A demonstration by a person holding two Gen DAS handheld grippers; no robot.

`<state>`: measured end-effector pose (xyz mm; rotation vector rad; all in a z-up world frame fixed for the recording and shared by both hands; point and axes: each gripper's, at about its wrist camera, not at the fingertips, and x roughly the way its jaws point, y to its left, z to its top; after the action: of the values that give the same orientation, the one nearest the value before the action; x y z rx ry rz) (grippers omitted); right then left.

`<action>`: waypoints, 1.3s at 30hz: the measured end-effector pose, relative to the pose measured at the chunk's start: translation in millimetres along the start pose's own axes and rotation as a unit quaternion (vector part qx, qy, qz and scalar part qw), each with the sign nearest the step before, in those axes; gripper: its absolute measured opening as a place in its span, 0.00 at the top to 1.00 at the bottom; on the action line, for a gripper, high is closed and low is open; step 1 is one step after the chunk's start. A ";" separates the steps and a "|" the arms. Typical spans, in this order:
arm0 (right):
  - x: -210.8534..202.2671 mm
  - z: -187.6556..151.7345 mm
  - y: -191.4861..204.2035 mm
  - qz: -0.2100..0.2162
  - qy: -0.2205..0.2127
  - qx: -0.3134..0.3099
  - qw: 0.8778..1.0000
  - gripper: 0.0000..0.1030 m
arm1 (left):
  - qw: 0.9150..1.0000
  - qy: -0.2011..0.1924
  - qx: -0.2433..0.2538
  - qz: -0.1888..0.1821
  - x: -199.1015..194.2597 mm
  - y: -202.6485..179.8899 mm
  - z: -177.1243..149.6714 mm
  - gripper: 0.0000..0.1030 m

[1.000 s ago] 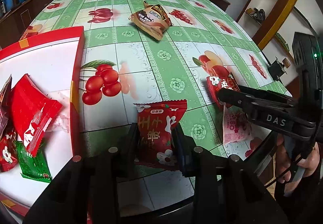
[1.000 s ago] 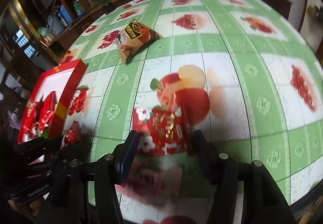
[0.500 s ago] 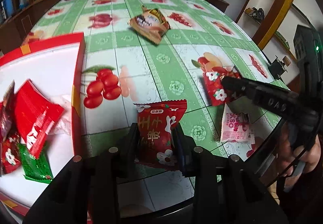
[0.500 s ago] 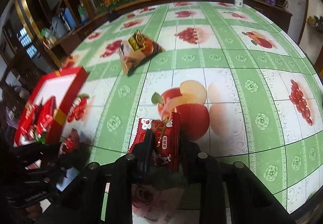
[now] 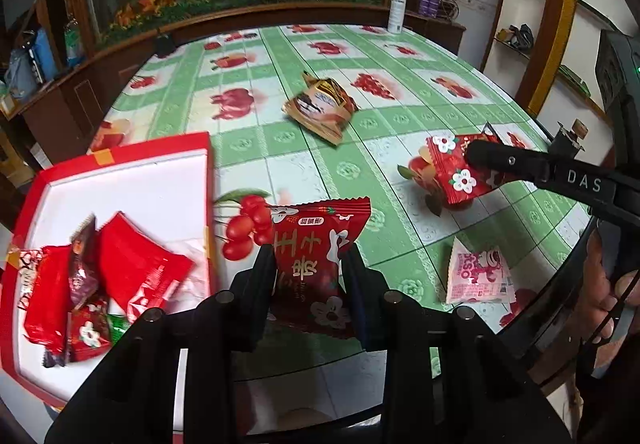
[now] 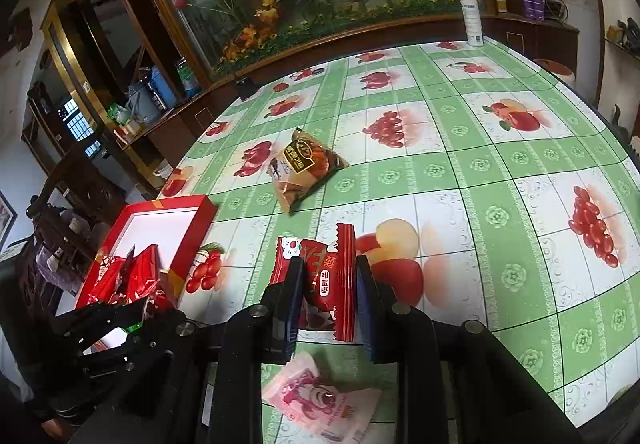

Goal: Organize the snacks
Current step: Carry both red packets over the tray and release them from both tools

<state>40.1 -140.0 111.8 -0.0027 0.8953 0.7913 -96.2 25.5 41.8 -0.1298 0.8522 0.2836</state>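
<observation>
My left gripper (image 5: 308, 272) is shut on a red snack packet (image 5: 316, 244) and holds it above the table near the red box (image 5: 120, 152). The box has a white inside and holds several red and green packets (image 5: 140, 268). My right gripper (image 6: 328, 284) is shut on a second red packet with white flowers (image 6: 324, 276), lifted off the table; it also shows in the left wrist view (image 5: 456, 172). A brown snack bag (image 5: 320, 110) lies mid-table. A pink packet (image 5: 478, 276) lies near the front edge.
The round table (image 6: 500, 172) has a green and white fruit-print cloth. A white spray bottle (image 6: 472, 16) stands at its far edge. Wooden cabinets and a flower display ring the back. The red box also shows at the left in the right wrist view (image 6: 160, 220).
Both grippers have risen with their packets. The right gripper closed on the flowered red packet and lifted it off the table. The left packet stays clamped.
</observation>
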 end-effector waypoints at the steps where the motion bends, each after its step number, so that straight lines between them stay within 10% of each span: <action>1: 0.5 0.6 2.4 0.001 0.000 -0.003 1.000 0.76 | 1.000 -0.003 -0.001 0.002 -1.3 1.4 0.7 0.70; 25: 12.1 13.7 50.7 0.030 0.005 -0.048 0.998 0.76 | 0.998 -0.033 -0.039 0.028 -21.9 42.1 2.9 0.70; 39: 30.1 23.3 123.2 0.077 0.014 -0.109 0.991 0.76 | 0.975 -0.057 -0.154 0.150 -53.9 161.6 -19.7 0.69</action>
<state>-8.5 -25.1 144.2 -0.1392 0.8384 1.0327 -192.2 164.8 69.8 -0.2717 0.7078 0.7004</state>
